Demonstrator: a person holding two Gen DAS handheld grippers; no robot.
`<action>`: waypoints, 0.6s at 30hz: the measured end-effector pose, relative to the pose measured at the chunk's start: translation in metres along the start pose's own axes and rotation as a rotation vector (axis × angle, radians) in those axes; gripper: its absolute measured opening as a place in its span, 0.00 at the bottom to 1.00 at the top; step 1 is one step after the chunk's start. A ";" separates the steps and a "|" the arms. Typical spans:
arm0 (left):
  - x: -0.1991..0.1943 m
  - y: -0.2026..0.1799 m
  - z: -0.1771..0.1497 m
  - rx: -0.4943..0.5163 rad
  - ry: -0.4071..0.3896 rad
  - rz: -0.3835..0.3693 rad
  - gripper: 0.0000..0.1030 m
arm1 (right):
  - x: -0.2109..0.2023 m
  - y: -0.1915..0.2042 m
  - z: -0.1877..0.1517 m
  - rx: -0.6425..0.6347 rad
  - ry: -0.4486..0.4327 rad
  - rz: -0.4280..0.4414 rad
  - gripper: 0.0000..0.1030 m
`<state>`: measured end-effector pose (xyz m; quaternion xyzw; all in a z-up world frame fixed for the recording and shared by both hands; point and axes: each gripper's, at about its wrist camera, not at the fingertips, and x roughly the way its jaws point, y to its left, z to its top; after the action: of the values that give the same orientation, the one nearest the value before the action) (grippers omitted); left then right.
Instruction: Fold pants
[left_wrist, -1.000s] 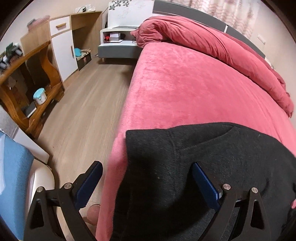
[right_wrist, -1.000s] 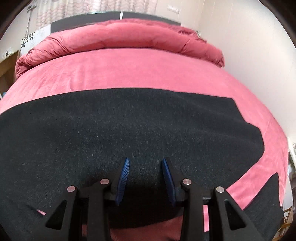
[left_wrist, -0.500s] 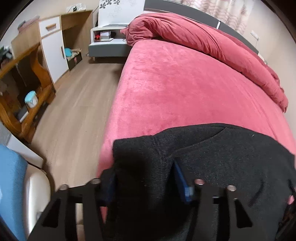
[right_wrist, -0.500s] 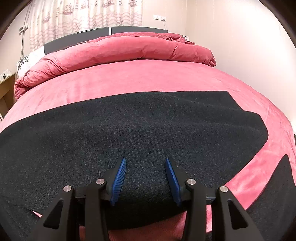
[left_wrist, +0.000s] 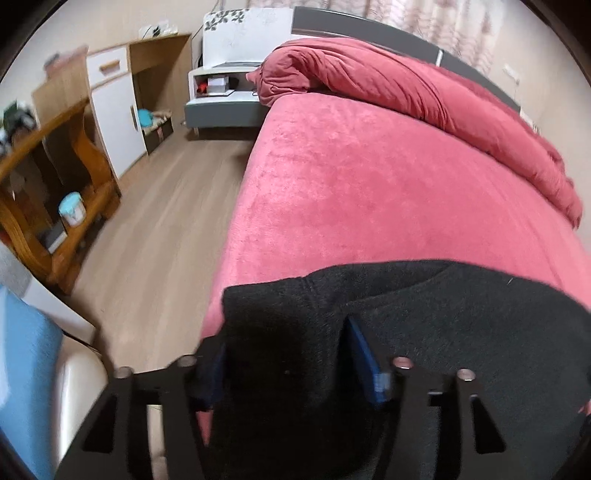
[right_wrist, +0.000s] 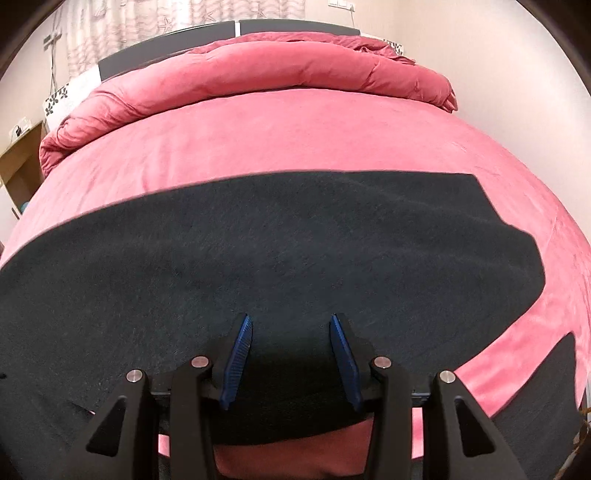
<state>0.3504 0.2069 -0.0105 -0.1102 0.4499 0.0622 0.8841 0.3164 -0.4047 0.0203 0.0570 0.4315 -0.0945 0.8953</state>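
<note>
Black fleece pants (right_wrist: 280, 254) lie spread across the near part of the red bed (right_wrist: 295, 133). In the left wrist view the waistband corner of the pants (left_wrist: 443, 317) bunches up between the blue pads of my left gripper (left_wrist: 286, 356), which is shut on that fabric near the bed's left edge. In the right wrist view my right gripper (right_wrist: 291, 350) is closed on the near edge of the pants, its blue pads (right_wrist: 240, 347) parted by a fold of cloth lifted off the bed. A second black piece (right_wrist: 546, 384) shows at the lower right.
A rolled red duvet (right_wrist: 258, 70) lies along the headboard. Left of the bed there is wooden floor (left_wrist: 155, 229), a wooden shelf unit (left_wrist: 48, 184), a white cabinet (left_wrist: 114, 103), a grey nightstand (left_wrist: 221, 99) and a blue-cushioned chair (left_wrist: 26, 384) close by.
My left gripper closed from wide open onto the waistband corner and lifted it slightly. My right gripper stayed clamped on the near edge and rose a little with the cloth.
</note>
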 end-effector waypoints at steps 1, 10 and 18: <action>0.000 0.002 0.002 -0.024 0.000 -0.022 0.70 | -0.001 -0.008 0.005 0.023 -0.001 -0.005 0.44; 0.002 0.004 0.012 -0.138 -0.004 -0.080 0.79 | 0.030 -0.071 0.082 0.142 0.091 -0.086 0.53; 0.012 -0.010 -0.004 -0.013 -0.064 0.012 0.79 | 0.089 -0.136 0.134 0.449 0.193 -0.168 0.54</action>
<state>0.3568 0.1962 -0.0213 -0.1112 0.4213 0.0737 0.8970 0.4433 -0.5725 0.0307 0.2271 0.4862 -0.2562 0.8040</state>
